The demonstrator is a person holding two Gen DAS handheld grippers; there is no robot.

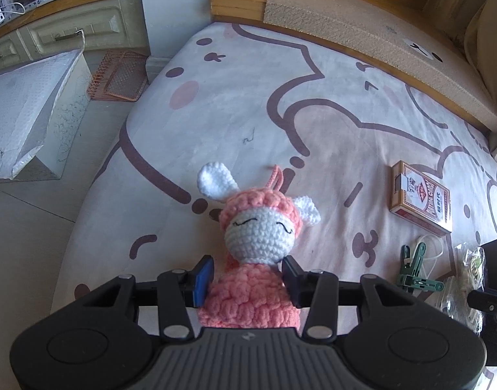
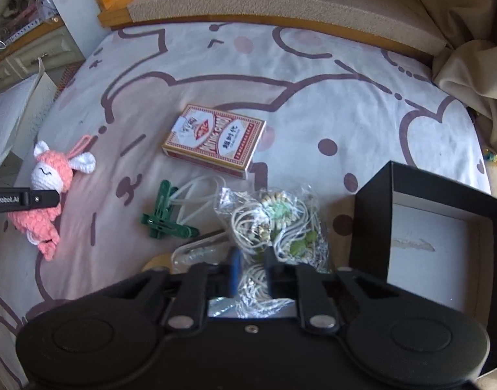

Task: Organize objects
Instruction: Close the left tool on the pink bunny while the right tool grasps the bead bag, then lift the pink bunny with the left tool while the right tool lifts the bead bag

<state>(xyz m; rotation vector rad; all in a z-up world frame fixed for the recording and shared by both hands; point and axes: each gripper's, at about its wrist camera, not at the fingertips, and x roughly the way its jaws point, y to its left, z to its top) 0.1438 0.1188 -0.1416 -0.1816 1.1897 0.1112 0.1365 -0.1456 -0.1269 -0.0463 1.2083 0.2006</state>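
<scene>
The left gripper (image 1: 247,278) is closed with both pads pressing the crocheted doll (image 1: 258,260). The right gripper (image 2: 252,269), well right of the doll, is clamped on the clear bag (image 2: 271,224).

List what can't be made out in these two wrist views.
- Black box interior: right wrist view shows only part of its pale floor; the near wall and claw body hide the rest.
- Plastic bag contents: crinkled glare; cords and beads, nothing finer.
- Right claw grip: fingers flank the bag; contact unclear.
- Knitted toy lower body: left wrist view, behind the left claw.
- Card box print: too small.
</scene>
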